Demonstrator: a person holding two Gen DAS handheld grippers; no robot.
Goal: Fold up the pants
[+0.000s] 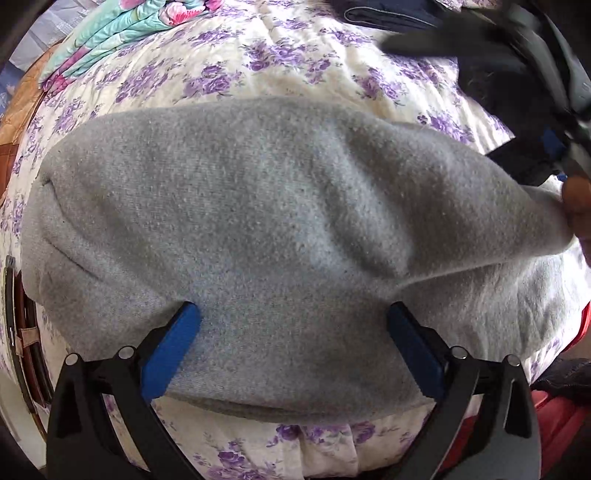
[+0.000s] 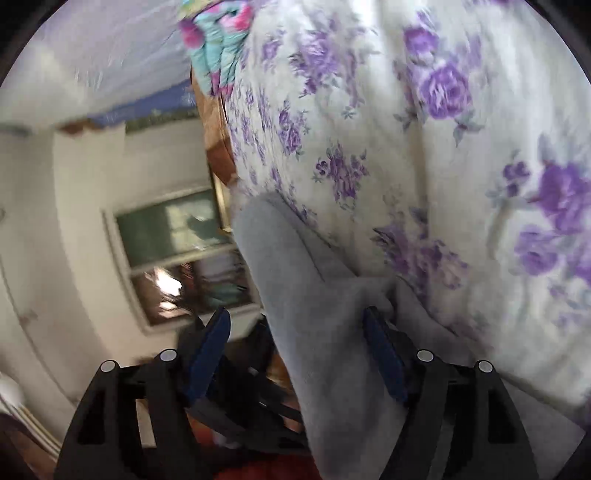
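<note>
Grey fleece pants [image 1: 258,229] lie folded on a white bedspread with purple flowers [image 1: 280,62]. My left gripper [image 1: 293,317] is open, its blue-padded fingers [image 1: 173,343] resting wide apart on the near part of the pants, holding nothing. In the right wrist view the pants [image 2: 314,314] run up between the fingers of my right gripper [image 2: 297,325]. It is open, with the right finger [image 2: 384,354] against the cloth. The right end of the pants is lifted off the bed in the left wrist view. That view is blurred and rolled sideways.
A folded turquoise and pink floral quilt [image 1: 122,29] lies at the far left of the bed. Dark clothing [image 1: 391,14] lies at the far edge. Red items [image 1: 561,417] sit at the lower right. A window [image 2: 184,254] and white wall are beyond the bed.
</note>
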